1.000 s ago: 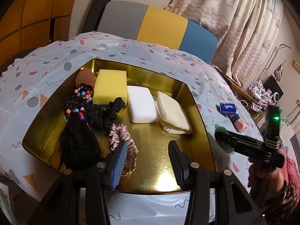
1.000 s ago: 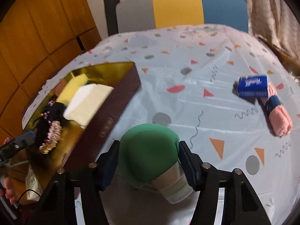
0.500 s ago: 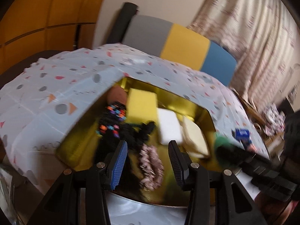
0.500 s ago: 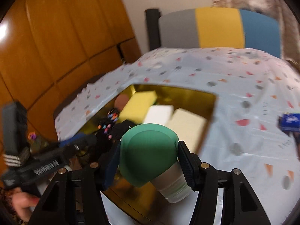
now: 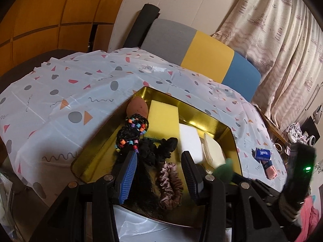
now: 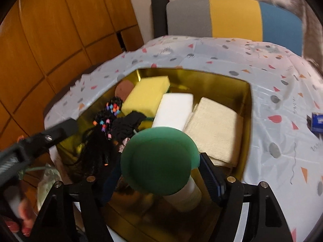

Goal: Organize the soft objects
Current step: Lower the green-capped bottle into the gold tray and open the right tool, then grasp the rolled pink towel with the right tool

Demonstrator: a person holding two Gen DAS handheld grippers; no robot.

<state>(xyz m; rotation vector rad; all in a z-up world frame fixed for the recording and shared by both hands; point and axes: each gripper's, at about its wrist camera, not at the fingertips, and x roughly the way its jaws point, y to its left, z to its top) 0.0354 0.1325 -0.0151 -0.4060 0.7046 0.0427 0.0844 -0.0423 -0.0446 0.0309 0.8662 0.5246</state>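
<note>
Already the gold tray (image 5: pixel 232 135) holds sponges, a folded cloth (image 6: pixel 214 127) and hair ties. Over its near end, the right gripper (image 6: pixel 159 173) has just been opening, the green puff (image 6: pixel 159 159) loose between its jaws, probably dropping in. Still out on the table: a blue packet (image 5: pixel 262 153) and a pink roll (image 5: pixel 270 170). The left gripper (image 5: pixel 159 173) hangs half-open, empty. The tray's near corner is hidden behind the grippers.

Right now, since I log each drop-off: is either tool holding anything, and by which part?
Left tool holds nothing. Right tool has just been opening its jaws; the green-headed applicator sits between them at its head, apparently not gripped.
</note>
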